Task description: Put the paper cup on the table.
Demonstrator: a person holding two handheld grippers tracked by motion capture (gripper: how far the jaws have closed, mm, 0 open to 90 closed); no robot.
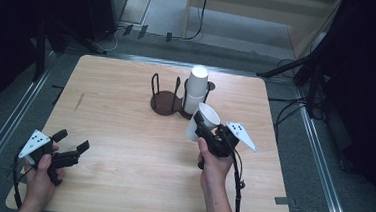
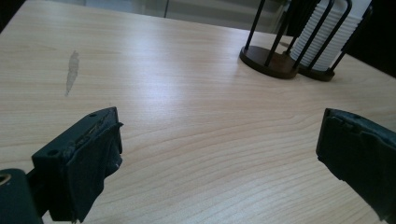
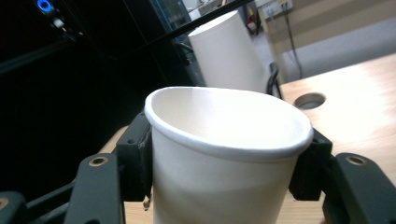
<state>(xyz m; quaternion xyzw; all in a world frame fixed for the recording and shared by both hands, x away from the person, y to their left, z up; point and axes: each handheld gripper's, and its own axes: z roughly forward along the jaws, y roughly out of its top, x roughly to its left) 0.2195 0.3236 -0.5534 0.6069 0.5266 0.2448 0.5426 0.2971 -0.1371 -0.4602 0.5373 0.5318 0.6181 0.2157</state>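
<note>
1. One white paper cup (image 1: 203, 120) clamped in right gripper (image 1: 202, 128), lifted clear of table (image 1: 124, 131), mouth tilted up; jaws pressing both sides of cup (image 3: 224, 154), rim squeezed slightly oval.
2. One stack of white cups (image 1: 195, 89), upside down, standing in rack's right bay, just behind held cup; exact no. in stack impossible to tell.
3. One dark wire rack (image 1: 169, 95) w/ two round bays; left bay bare.
4. Left gripper (image 1: 70, 145) low over table's near-left corner, jaws wide apart, nothing between them.
5. Two hands, one per gripper.
</note>
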